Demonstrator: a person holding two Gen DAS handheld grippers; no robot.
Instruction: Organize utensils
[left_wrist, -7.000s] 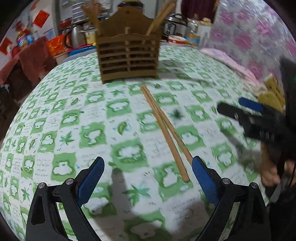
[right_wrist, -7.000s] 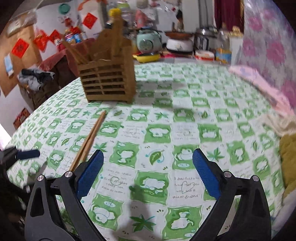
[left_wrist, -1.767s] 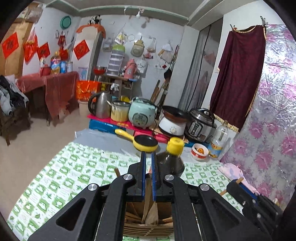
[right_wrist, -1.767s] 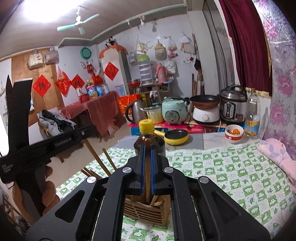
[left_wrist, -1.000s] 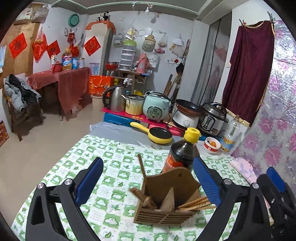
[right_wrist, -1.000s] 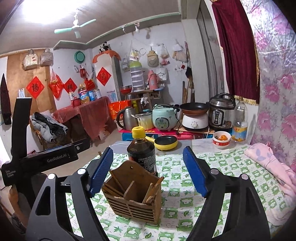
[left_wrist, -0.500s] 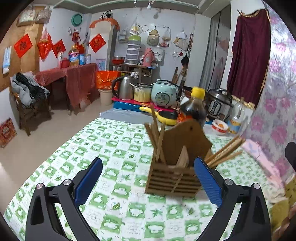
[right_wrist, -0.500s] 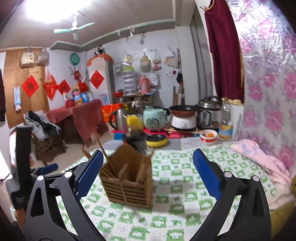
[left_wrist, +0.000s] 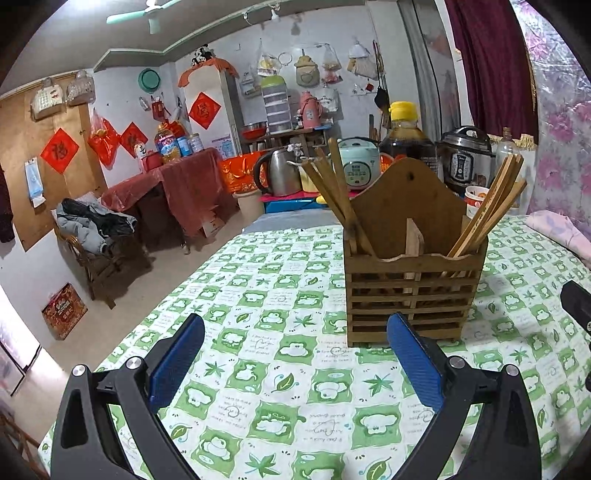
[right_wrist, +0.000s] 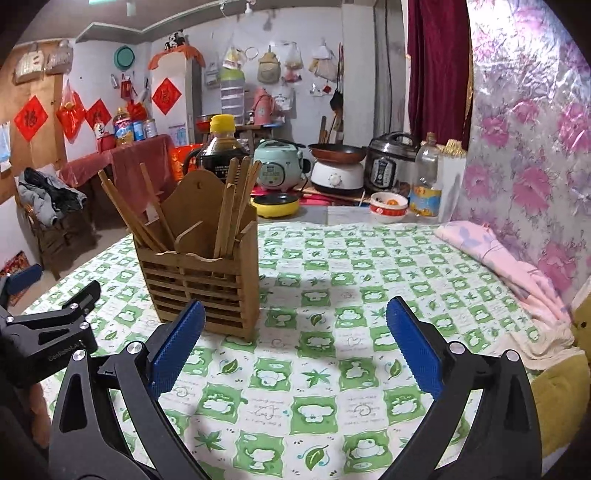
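Observation:
A slatted wooden utensil holder (left_wrist: 412, 291) (right_wrist: 201, 286) stands upright on the green-and-white checked tablecloth (left_wrist: 266, 373) (right_wrist: 354, 295). Wooden chopsticks (left_wrist: 334, 192) (right_wrist: 234, 199) lean out of its left and right compartments. My left gripper (left_wrist: 293, 363) is open and empty, low over the cloth, with the holder just beyond its right pad. My right gripper (right_wrist: 295, 345) is open and empty too, with the holder behind its left pad. The left gripper's black body (right_wrist: 48, 332) shows at the left edge of the right wrist view.
A dark sauce bottle with a yellow cap (left_wrist: 404, 136) (right_wrist: 221, 144) stands right behind the holder. A pink folded cloth (right_wrist: 506, 266) lies along the table's right side by the flowered wall. Cookers, a kettle and a yellow pan (right_wrist: 275, 203) sit beyond the far edge.
Both grippers have sunk toward the table and the holder has drawn nearer in both views. The right jaws spread a little wider. Both were shut on chopsticks over the holder earlier.

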